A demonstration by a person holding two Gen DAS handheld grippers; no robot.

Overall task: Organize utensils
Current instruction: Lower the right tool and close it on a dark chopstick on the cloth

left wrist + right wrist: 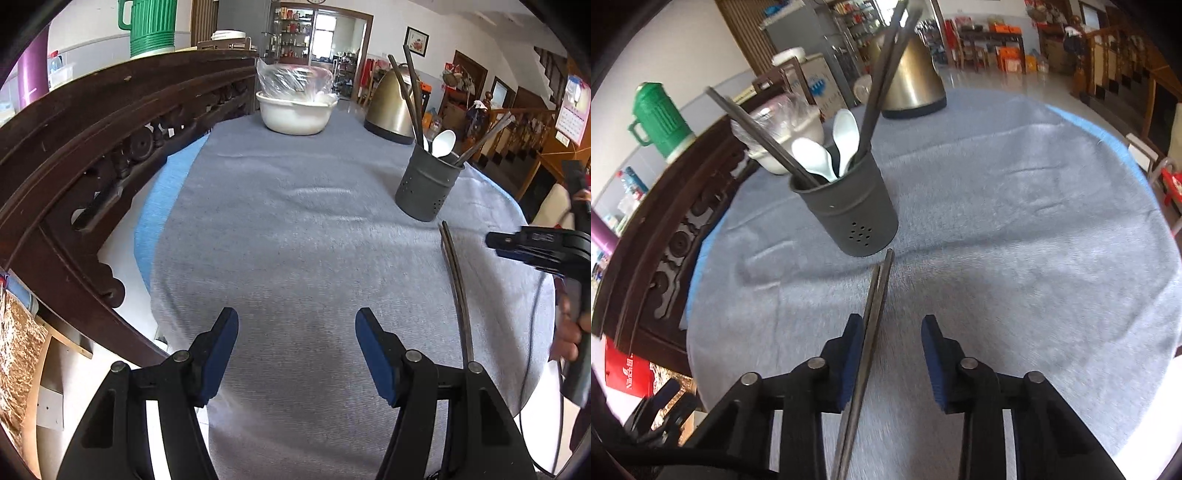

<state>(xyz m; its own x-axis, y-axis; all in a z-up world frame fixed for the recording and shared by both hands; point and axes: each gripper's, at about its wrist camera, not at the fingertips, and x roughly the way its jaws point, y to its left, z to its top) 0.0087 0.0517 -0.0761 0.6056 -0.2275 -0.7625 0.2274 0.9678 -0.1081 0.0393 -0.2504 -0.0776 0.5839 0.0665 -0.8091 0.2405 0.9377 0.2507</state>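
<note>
Left tool (296,345) with black angular arms, blue pads, round silver pivot pins, white strip along one arm, right tool (891,349) built alike, black cable (532,332) trailing beside it

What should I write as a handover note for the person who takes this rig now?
Left gripper: open, empty, over the grey cloth.
Right gripper: open around the loose pair of dark chopsticks lying on the cloth; one lies against its left finger, not clamped.
Done: two white plastic spoons and other chopsticks stand in the dark grey perforated metal holder.
Left: grasp the loose pair and put it in the holder.
</note>
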